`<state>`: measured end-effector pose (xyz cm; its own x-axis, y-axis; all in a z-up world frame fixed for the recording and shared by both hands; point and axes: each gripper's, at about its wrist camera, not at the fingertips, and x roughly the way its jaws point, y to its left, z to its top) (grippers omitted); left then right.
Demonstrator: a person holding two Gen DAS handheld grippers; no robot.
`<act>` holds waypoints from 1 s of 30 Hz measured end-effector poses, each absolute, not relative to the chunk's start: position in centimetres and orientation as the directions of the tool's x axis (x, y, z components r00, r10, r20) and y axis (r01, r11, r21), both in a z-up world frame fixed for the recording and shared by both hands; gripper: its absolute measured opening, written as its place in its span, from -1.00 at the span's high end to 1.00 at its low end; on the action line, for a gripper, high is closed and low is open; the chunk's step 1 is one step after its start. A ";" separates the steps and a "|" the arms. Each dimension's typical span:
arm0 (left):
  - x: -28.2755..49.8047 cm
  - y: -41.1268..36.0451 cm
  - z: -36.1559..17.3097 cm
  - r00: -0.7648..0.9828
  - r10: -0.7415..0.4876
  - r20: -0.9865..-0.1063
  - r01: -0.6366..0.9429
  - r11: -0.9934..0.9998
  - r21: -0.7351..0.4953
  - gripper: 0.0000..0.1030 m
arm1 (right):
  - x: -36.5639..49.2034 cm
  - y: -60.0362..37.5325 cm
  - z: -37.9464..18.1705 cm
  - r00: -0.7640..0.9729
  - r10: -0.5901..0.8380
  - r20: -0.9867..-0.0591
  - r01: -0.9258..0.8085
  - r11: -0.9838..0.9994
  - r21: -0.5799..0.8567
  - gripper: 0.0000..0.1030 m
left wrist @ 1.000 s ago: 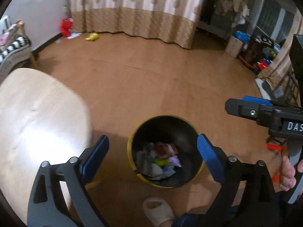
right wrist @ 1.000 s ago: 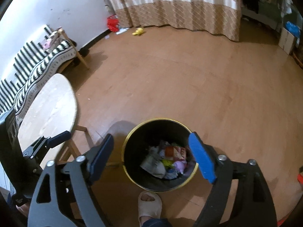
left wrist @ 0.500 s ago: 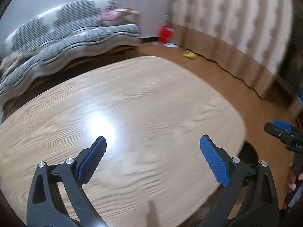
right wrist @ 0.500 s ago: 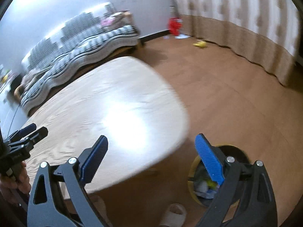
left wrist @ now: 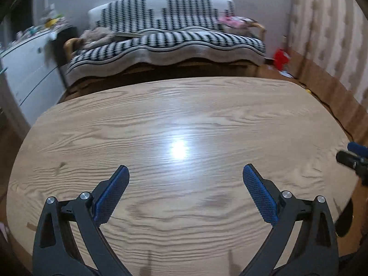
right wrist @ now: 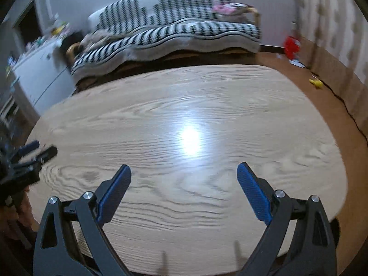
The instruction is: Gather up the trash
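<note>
My left gripper (left wrist: 185, 172) is open and empty, held above the near side of a light oval wooden table (left wrist: 161, 119). My right gripper (right wrist: 184, 170) is open and empty above the same table (right wrist: 161, 115). The right gripper also shows at the right edge of the left wrist view (left wrist: 354, 156), and the left gripper shows at the left edge of the right wrist view (right wrist: 30, 156). A dark sliver of the black trash bin (left wrist: 345, 218) shows past the table's right edge; it also shows in the right wrist view (right wrist: 335, 232). No trash shows on the table.
A black-and-white patterned sofa (left wrist: 165, 39) stands behind the table. A white cabinet (left wrist: 27, 73) stands at the left. Beige curtains (left wrist: 331, 34) hang at the right, with a red object (left wrist: 280, 56) and a small yellow toy (right wrist: 316, 82) on the wooden floor.
Both grippers have swung up and left from over the trash bin to over the wooden table. The bin has dropped to the lower right edge of both views. Both stay open.
</note>
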<state>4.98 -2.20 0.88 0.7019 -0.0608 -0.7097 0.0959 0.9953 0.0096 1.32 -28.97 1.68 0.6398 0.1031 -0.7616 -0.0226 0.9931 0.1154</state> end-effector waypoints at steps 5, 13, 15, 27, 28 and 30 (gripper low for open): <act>5.7 1.0 0.3 0.699 -0.039 -0.714 0.051 0.999 -0.005 -0.87 | 2.3 -25.8 0.6 0.623 0.117 -0.774 -0.065 0.993 0.098 -0.75; 6.0 2.4 0.0 0.701 -0.042 -0.712 0.045 0.999 -0.015 -0.87 | 3.6 -25.0 -0.1 0.609 0.120 -0.784 -0.075 0.993 0.093 -0.75; 6.0 2.5 0.0 0.699 -0.040 -0.714 0.041 0.999 -0.016 -0.87 | 3.7 -25.1 -0.3 0.605 0.117 -0.788 -0.076 0.993 0.089 -0.75; 6.4 3.4 -0.6 0.695 -0.037 -0.718 0.036 0.999 -0.017 -0.87 | 4.1 -24.8 -0.6 0.599 0.116 -0.792 -0.087 0.993 0.080 -0.75; 6.3 3.4 -0.6 0.695 -0.037 -0.718 0.036 0.999 -0.017 -0.87 | 4.1 -24.8 -0.7 0.598 0.116 -0.793 -0.088 0.993 0.078 -0.75; 6.3 3.4 -0.6 0.695 -0.040 -0.718 0.040 0.999 -0.017 -0.87 | 4.2 -24.8 -0.7 0.597 0.114 -0.794 -0.090 0.993 0.076 -0.75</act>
